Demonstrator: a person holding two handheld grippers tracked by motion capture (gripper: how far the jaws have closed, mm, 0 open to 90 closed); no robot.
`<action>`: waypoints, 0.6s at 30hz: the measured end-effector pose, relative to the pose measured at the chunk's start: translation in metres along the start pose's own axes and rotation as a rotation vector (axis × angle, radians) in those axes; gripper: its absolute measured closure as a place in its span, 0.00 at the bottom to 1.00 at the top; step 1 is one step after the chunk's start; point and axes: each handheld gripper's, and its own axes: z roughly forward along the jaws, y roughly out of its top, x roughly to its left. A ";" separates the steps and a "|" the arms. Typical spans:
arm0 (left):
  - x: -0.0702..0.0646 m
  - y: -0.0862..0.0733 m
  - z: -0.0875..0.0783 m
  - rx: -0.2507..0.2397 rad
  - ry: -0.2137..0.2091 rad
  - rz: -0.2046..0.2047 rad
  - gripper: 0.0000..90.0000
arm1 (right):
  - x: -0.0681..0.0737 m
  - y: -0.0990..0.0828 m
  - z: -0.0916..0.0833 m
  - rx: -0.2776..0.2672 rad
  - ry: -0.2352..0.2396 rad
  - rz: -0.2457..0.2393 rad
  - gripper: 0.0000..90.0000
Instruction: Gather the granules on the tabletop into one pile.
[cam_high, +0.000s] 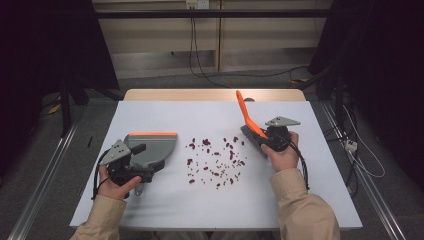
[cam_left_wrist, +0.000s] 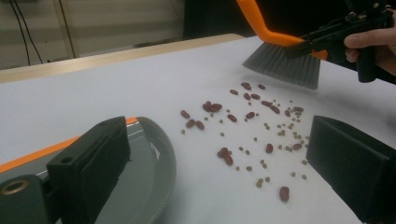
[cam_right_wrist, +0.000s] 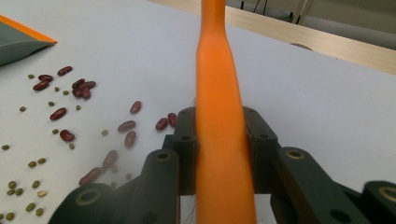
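Observation:
A brush (cam_high: 245, 112) with a long orange handle and grey bristles is tilted over the right side of the white table (cam_high: 165, 210). My right gripper (cam_high: 263, 137) is shut on its handle, seen close up as the orange brush (cam_right_wrist: 217, 70) between the right gripper (cam_right_wrist: 223, 135) pads. Red and small green beans (cam_high: 215, 160) lie scattered in the middle, just left of the bristles. A grey dustpan (cam_high: 152, 147) with an orange lip lies left of them. My left gripper (cam_high: 145, 162) is at its near edge, jaws wide apart; the dustpan (cam_left_wrist: 149, 186) lies by its left jaw.
In the left gripper view the beans (cam_left_wrist: 252, 126) spread between the dustpan and the brush (cam_left_wrist: 285, 63). A wooden strip (cam_high: 215, 95) edges the table's far side. Cables and dark stands sit on the floor beyond.

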 end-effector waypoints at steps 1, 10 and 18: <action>0.000 0.000 0.000 0.003 -0.003 0.003 0.06 | -0.001 0.001 0.001 0.002 0.003 -0.001 0.79; 0.002 -0.004 -0.006 -0.002 0.001 -0.001 0.06 | -0.007 0.009 0.020 -0.008 -0.007 -0.037 0.79; 0.007 -0.006 -0.006 0.001 0.007 -0.014 0.06 | -0.003 0.009 0.040 -0.007 0.005 -0.076 0.79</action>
